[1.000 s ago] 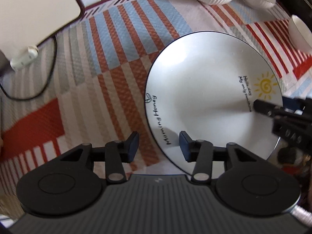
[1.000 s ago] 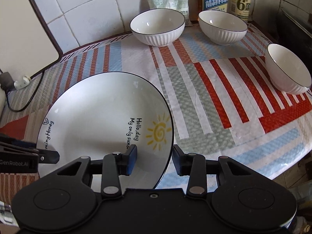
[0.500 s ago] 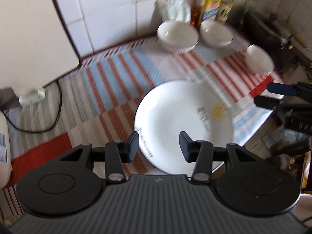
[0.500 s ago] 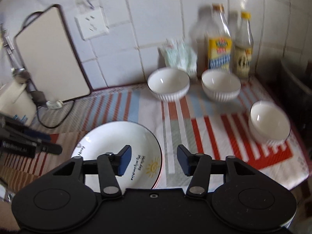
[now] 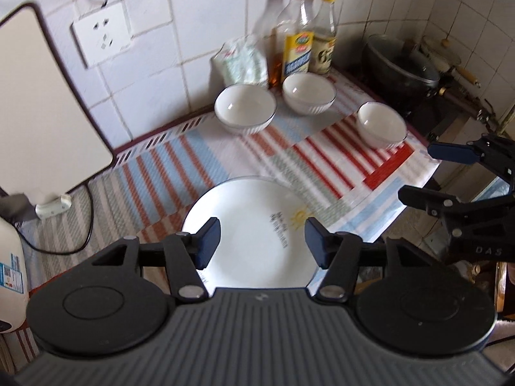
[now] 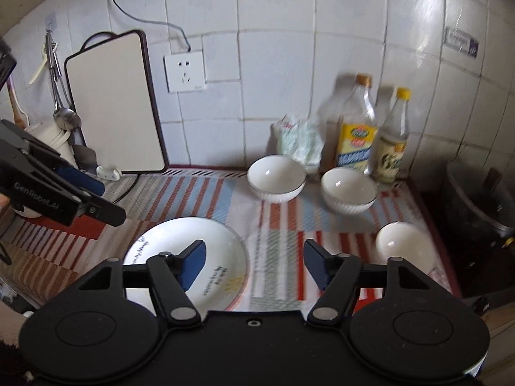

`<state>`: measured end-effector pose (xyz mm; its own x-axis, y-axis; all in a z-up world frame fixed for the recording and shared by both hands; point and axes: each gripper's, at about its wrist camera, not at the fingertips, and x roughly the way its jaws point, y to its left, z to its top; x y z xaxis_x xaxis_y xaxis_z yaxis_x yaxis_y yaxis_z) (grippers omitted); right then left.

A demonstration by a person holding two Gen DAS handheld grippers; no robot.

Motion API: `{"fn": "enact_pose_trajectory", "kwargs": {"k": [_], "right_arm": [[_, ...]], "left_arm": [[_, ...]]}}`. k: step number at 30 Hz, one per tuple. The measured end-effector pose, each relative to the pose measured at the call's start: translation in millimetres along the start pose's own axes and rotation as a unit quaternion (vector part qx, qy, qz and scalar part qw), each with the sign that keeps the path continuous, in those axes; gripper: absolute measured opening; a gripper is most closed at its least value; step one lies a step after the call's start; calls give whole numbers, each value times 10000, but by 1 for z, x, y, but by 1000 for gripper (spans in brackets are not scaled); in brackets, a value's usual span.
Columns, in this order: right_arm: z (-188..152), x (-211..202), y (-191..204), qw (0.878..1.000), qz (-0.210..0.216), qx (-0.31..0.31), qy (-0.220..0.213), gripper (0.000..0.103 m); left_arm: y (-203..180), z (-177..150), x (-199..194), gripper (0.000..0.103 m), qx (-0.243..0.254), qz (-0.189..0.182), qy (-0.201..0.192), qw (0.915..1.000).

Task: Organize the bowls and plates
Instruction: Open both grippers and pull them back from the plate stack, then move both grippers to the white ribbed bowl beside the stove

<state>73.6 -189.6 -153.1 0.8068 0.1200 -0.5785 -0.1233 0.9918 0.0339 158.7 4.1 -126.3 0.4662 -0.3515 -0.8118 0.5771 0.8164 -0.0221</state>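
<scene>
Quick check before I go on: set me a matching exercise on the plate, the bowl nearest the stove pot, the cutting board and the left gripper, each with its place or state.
Things:
1. plate
2. bowl nearest the pot
3. cutting board
4. left gripper

Place or state:
A. leaning upright against the tiled wall
B. open, holding nothing
C. alone at the cloth's stove-side edge
D. flat on the striped cloth, sun drawing up

Pairs: 1-D, 2-C, 3-A, 4-B
</scene>
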Motion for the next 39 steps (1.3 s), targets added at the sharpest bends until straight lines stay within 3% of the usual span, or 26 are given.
{"fn": "enact_pose_trajectory", "kwargs": {"k": [3, 6, 13, 18, 24, 33, 39], "right_arm": [[0, -16, -19, 9998, -62, -176, -103, 77], [0, -33, -41, 9990, -99, -314, -294, 87], [-7, -51, -99, 9976, -152, -561, -383, 90], [-26, -36, -144, 9980, 2, -561, -288, 97], [-44, 2, -196, 9996, 61, 267, -4, 97], [-60, 77, -236, 9985, -38, 507, 203, 89], [-67, 124, -257, 9955, -75, 741, 589, 71]], "left_arm": [[-23, 11, -5, 63, -22, -46, -196, 9998], [-47, 24, -6, 64, -88, -108, -369, 9992], [-106, 42, 7, 78, -336, -226, -815, 9959], [-134, 48, 38, 79, -670, -272, -1014, 9922], [-153, 56, 87, 79, -1172, -346, -944, 9880], [-178, 65, 163, 77, -1443, -85, -1119, 9831], [-186, 75, 213, 68, -1610, 57, -1061, 9812]]}}
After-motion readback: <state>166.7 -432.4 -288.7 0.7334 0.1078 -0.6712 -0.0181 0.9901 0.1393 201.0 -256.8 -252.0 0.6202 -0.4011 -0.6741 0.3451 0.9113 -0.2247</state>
